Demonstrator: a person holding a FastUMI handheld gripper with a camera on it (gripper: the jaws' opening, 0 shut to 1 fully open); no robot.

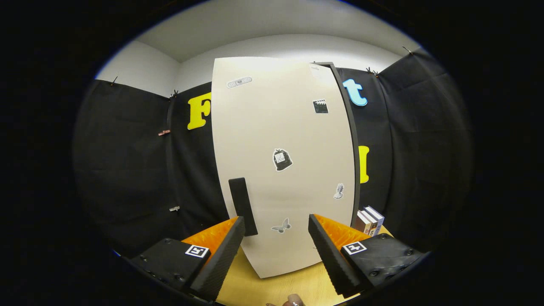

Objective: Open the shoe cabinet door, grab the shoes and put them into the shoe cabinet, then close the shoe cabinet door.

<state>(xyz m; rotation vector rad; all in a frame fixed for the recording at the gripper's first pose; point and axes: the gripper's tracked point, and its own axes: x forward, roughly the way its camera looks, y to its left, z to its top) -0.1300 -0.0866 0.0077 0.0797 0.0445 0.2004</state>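
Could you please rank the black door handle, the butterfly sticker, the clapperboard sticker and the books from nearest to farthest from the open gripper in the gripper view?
From the gripper:
1. Butterfly sticker, between the fingers, low on the door.
2. Handle, just above the left finger.
3. Books, beyond the right finger, beside the cabinet.
4. Clapperboard sticker, high on the door.

The gripper (276,238) has its two fingers spread wide apart, and nothing is between them. Just ahead stands the shoe cabinet (331,72). Its pale door (272,136) faces the fingers and stands a little way off the dark frame on the right side. A long black handle (242,206) sits on the door, right by the tip of the left finger. Small stickers (281,160) dot the door. The cabinet stands on a wooden table (272,289). A few books (369,221) stand on the table to the right of the cabinet.
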